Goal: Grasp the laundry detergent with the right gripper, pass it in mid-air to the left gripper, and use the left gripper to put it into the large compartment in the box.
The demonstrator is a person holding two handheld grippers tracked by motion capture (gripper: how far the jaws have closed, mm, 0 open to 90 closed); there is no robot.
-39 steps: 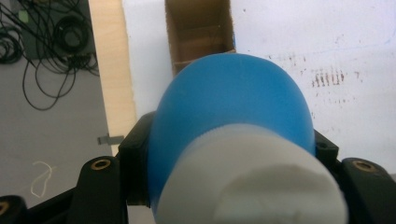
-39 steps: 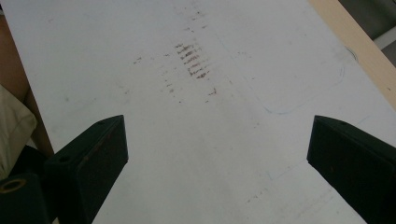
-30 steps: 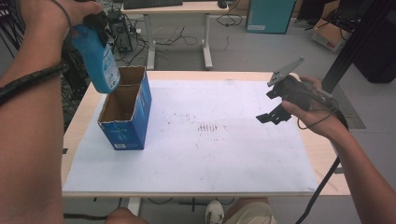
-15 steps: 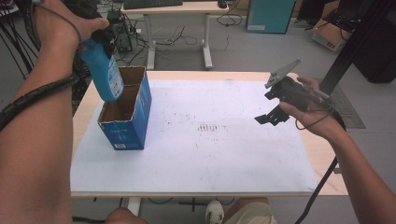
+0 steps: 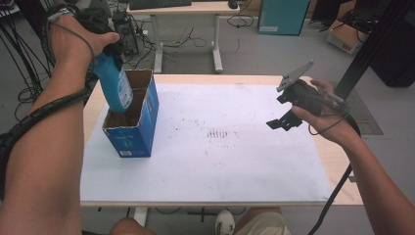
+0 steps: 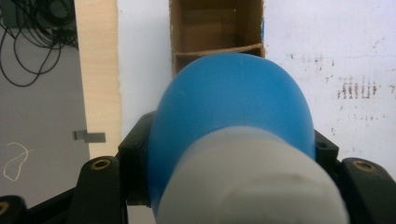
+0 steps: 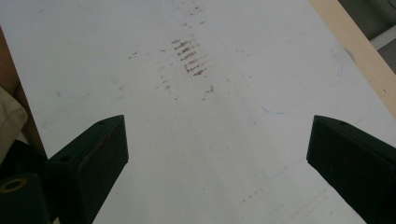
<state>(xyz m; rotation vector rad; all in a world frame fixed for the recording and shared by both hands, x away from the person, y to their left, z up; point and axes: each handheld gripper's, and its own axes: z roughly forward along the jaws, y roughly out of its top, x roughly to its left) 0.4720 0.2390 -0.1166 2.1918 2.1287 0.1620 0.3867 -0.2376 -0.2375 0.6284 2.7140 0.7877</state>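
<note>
A blue bottle [image 5: 115, 87] with a white cap [image 6: 252, 186] hangs tilted, bottom down, over an open blue cardboard box [image 5: 133, 131] at the table's left. Its lower end sits at the box's opening. My left gripper [image 6: 229, 154] is shut on the bottle's upper part, one jaw on each side, and the brown inside of the box [image 6: 217, 28] lies just beyond. In the high view a hand covers most of that gripper. Over the table's right side, my right gripper [image 5: 283, 119] is held in the air, open with nothing between its jaws [image 7: 217, 154].
A white paper sheet [image 5: 220, 161] with brown smudges [image 5: 218, 133] covers most of the wooden table [image 5: 337, 169]. Beyond the far edge stand a desk [image 5: 186, 10] and a teal cabinet [image 5: 279, 17]. Cables [image 5: 22, 73] lie on the floor at the left.
My left gripper has carried the bottle rightward and down, from beside the box's left wall to its opening. The right gripper has barely moved.
</note>
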